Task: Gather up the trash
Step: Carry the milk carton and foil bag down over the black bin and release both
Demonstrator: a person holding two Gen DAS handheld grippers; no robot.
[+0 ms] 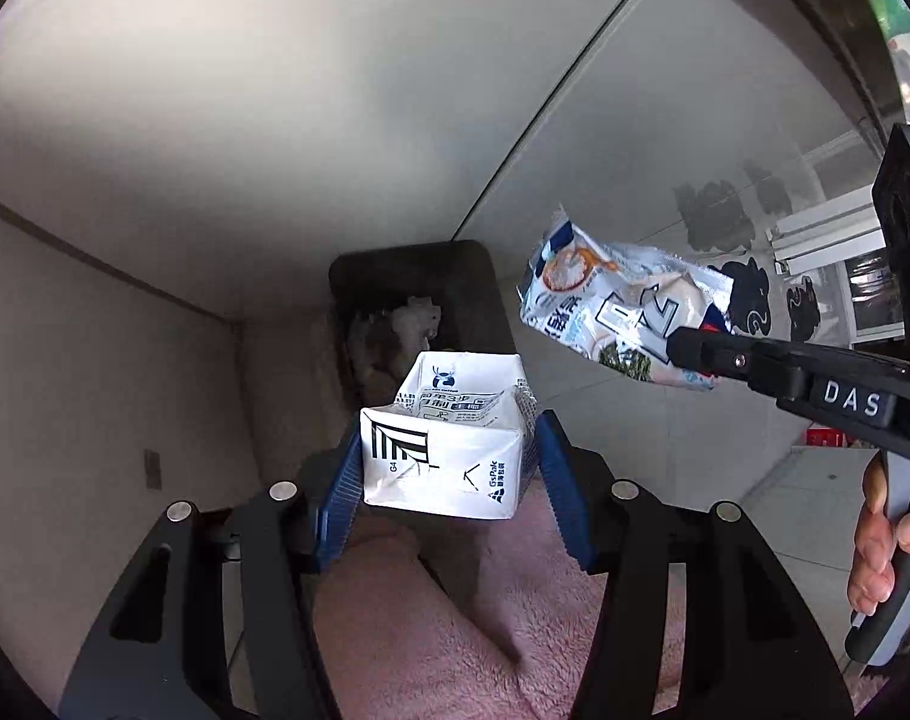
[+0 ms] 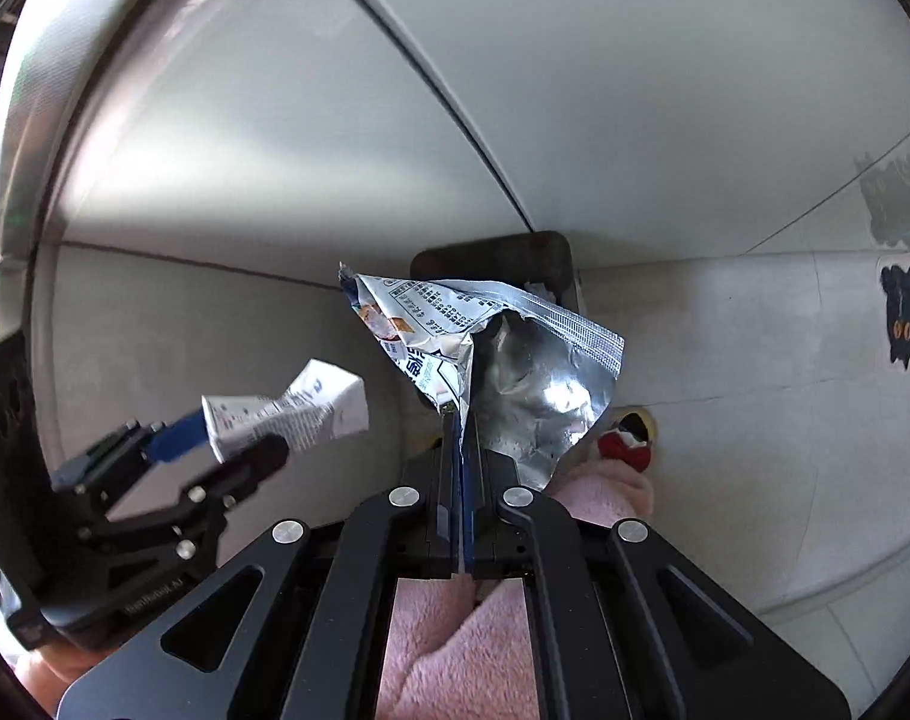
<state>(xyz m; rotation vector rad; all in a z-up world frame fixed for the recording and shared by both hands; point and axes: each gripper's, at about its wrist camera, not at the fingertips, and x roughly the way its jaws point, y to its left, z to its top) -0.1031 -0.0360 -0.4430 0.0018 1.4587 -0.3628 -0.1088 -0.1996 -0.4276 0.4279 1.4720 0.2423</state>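
My left gripper (image 1: 449, 468) is shut on a white milk carton (image 1: 449, 450) and holds it in the air in front of a dark trash bin (image 1: 479, 294). The bin stands against the wall with crumpled white trash inside. My right gripper (image 2: 460, 414) is shut on a torn foil snack bag (image 2: 503, 354), held up in front of the same bin (image 2: 503, 255). In the left wrist view the snack bag (image 1: 623, 306) hangs to the right of the carton. In the right wrist view the carton (image 2: 287, 411) shows at the left.
A white wall and grey panels stand behind the bin. Pink fluffy fabric (image 1: 455, 618) lies below both grippers. A small red and yellow object (image 2: 629, 438) lies on the floor right of the bin. Black animal stickers (image 1: 749, 300) mark the tiles at right.
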